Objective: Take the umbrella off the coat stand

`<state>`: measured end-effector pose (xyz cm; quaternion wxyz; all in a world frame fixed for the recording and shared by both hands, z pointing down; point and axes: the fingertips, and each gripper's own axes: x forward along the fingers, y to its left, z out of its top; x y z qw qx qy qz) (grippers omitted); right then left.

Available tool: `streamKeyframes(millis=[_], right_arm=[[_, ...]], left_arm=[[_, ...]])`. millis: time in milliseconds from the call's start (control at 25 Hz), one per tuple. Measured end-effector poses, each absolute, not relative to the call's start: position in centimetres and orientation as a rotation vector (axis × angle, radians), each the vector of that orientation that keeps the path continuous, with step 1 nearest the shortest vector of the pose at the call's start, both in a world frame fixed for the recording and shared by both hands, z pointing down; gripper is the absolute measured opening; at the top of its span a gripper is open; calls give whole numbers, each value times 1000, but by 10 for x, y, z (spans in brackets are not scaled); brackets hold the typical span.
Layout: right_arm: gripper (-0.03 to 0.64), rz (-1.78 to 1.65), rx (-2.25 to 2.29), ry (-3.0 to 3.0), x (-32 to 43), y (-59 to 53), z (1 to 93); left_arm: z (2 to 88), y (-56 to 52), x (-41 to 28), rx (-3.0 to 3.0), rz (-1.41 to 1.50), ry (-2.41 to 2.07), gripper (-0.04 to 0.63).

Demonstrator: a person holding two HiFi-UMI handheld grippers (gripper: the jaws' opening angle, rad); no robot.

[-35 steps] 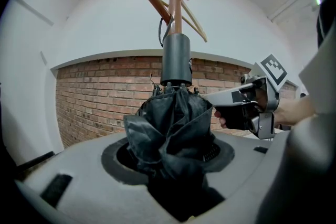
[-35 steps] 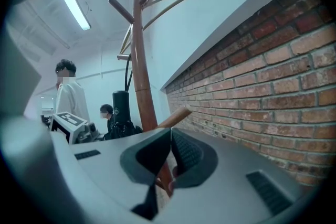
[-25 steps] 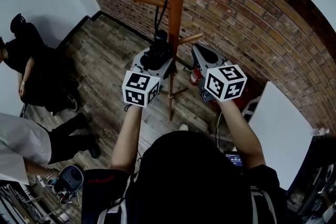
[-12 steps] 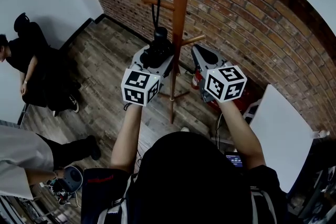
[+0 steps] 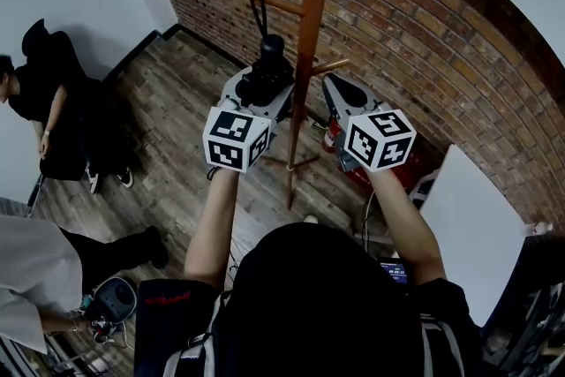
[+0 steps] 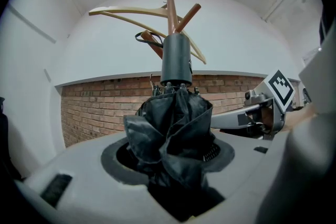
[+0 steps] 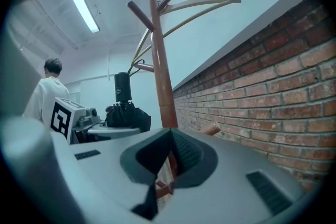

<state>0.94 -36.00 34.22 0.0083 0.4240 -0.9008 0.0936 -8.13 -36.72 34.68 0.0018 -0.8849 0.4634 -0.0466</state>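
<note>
1. At the far left of the head view, a person in black (image 5: 48, 101) sits by the white wall. A second person in a pale top (image 5: 31, 278) is at the lower left edge, on the wooden floor (image 5: 177, 93).
2. The left tool (image 5: 263, 84) points level at the stand, its jaws partly apart and pressed on the folded black umbrella (image 6: 173, 128). The bunched canopy fills the gap between them, and the umbrella handle (image 6: 176, 57) stands upright above it.
3. The umbrella's wrist strap (image 5: 257, 0) rises to an upper peg (image 5: 281, 4) of the coat stand (image 5: 305, 66). It seems to loop over that peg, though the strap is too thin in these views to be sure.
4. The umbrella sits just left of the stand's pole, close beside it.
5. The right tool (image 7: 169, 136) is held level just right of the pole. Its jaws meet at the tips with nothing between them.
6. A brick wall (image 5: 424, 40) runs behind, and a white board (image 5: 468, 225) leans at the right.
</note>
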Motion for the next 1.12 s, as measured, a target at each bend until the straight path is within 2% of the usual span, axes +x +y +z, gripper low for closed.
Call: streamKeyframes(millis=[1120], right_arm=[[29,266,1315,-2808,-19,-324,334]], left_arm=[[344,-326,-102,-2789,-137,1441,261]])
